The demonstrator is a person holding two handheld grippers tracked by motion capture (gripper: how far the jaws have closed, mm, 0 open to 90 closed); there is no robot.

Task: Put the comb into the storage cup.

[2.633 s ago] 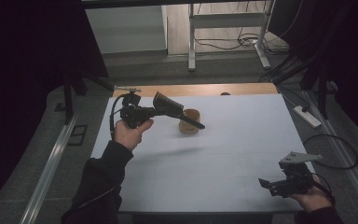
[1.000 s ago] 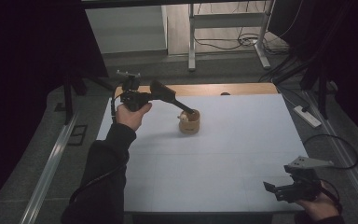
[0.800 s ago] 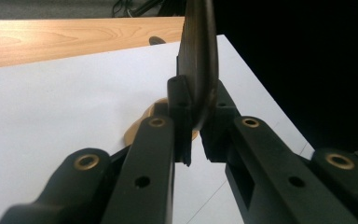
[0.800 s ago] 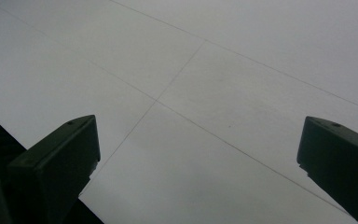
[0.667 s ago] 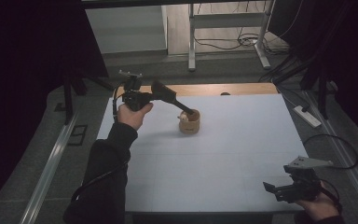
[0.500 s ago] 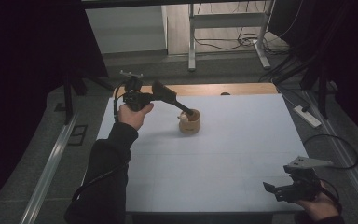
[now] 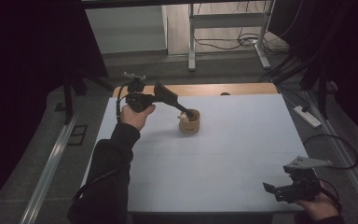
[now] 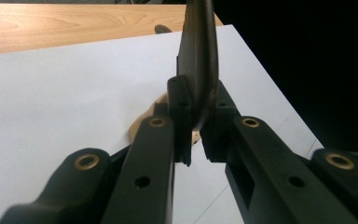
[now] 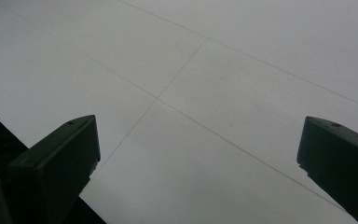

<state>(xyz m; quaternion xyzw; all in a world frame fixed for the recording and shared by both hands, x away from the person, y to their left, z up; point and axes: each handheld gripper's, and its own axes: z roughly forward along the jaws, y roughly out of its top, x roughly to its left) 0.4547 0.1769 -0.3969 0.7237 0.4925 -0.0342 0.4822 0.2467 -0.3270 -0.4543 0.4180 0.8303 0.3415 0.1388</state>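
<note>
A small wooden cup (image 7: 189, 125) stands upright on the white table (image 7: 223, 154), toward its far side, with something pale (image 7: 182, 118) at its rim. My left gripper (image 7: 176, 103) is held above the table to the left of the cup, shut on a dark flat utensil (image 7: 185, 110) whose far end dips into the cup. In the left gripper view the jaws (image 8: 198, 93) clamp that utensil (image 8: 198, 42), and the cup (image 8: 145, 122) peeks out behind them. My right gripper (image 7: 272, 190) rests open at the near right corner, its jaws (image 9: 198, 140) wide apart over bare table (image 9: 205, 70).
A wooden strip (image 7: 223, 88) runs along the table's far edge, with a small dark thing (image 7: 223, 94) on it. On the floor to the right lie a power strip (image 7: 306, 116) and cables. A metal frame (image 7: 223, 28) stands beyond the table.
My left gripper moved toward the far left edge and the utensil's tip now sits in the cup. The right gripper drew back slightly toward the near corner. Over the last second, nearly nothing moved.
</note>
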